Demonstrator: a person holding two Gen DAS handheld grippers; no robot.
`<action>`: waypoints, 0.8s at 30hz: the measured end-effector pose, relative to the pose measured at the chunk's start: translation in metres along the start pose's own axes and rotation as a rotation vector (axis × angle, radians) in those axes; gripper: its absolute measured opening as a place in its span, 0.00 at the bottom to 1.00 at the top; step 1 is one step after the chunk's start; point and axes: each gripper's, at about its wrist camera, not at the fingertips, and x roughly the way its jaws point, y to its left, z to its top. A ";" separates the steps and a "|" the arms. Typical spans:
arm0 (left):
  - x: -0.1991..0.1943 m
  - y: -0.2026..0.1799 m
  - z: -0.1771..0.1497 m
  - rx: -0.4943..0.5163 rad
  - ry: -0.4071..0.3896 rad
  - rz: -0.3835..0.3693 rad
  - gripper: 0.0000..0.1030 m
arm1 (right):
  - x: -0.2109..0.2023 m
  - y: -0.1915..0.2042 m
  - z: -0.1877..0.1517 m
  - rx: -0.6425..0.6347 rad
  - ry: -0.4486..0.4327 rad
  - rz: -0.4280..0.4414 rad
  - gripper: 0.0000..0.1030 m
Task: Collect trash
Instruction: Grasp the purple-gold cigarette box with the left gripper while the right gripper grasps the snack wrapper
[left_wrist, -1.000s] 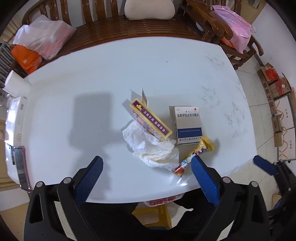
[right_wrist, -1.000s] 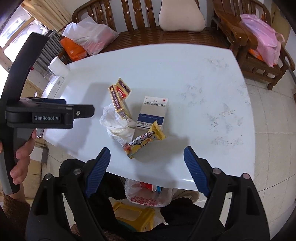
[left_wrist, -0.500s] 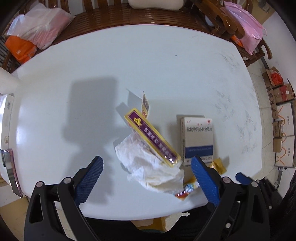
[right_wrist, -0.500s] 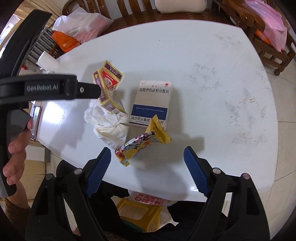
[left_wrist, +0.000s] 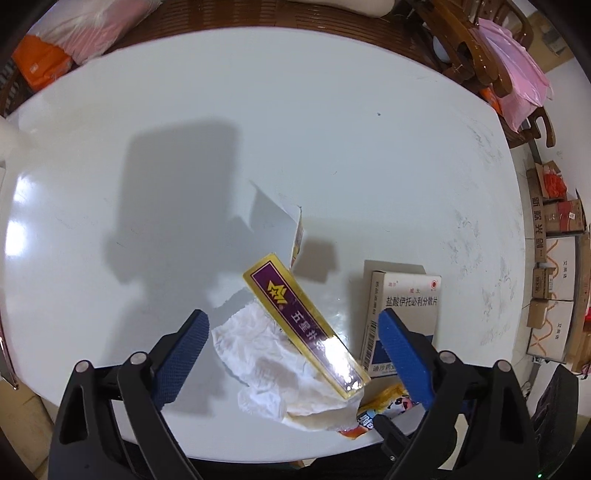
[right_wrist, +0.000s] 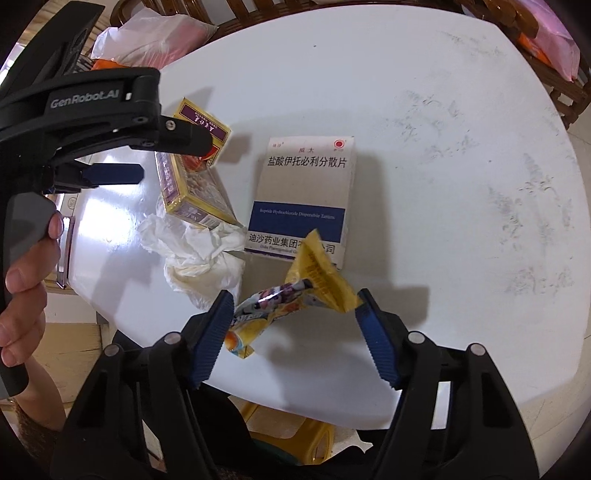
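Trash lies in a cluster near the front edge of the white table (left_wrist: 295, 129). My left gripper (left_wrist: 293, 347) points straight down, its jaws closing but still wide apart. A crumpled white tissue (left_wrist: 266, 365) and a purple-and-gold box (left_wrist: 306, 325) lie between its fingers, and the pads press on neither. My right gripper (right_wrist: 295, 332) is also closing, around a yellow snack wrapper (right_wrist: 295, 295) whose ends lie close to both pads with no squeeze visible. A white medicine box (right_wrist: 306, 195) lies flat just beyond the wrapper.
A person's hand (right_wrist: 26, 277) holds the left gripper's handle. A wooden bench with plastic bags (left_wrist: 74, 33) stands behind the table, with a pink bag (left_wrist: 517, 81) on a chair. Cardboard boxes (left_wrist: 554, 266) sit on the floor at the right, and a yellow stool (right_wrist: 291, 439) stands under the table's edge.
Both grippers have come down toward the trash, which now looks much larger. The right jaws have narrowed around the wrapper and the left jaws have narrowed slightly.
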 end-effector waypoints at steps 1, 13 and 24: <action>0.002 0.001 0.000 -0.004 0.004 -0.001 0.80 | 0.001 0.000 0.000 0.000 0.001 0.001 0.59; 0.014 0.006 0.000 -0.051 0.033 -0.063 0.51 | 0.002 0.009 0.005 -0.023 -0.003 0.016 0.47; 0.008 0.004 0.002 -0.053 0.013 -0.086 0.35 | -0.003 0.014 0.004 -0.050 -0.036 0.004 0.33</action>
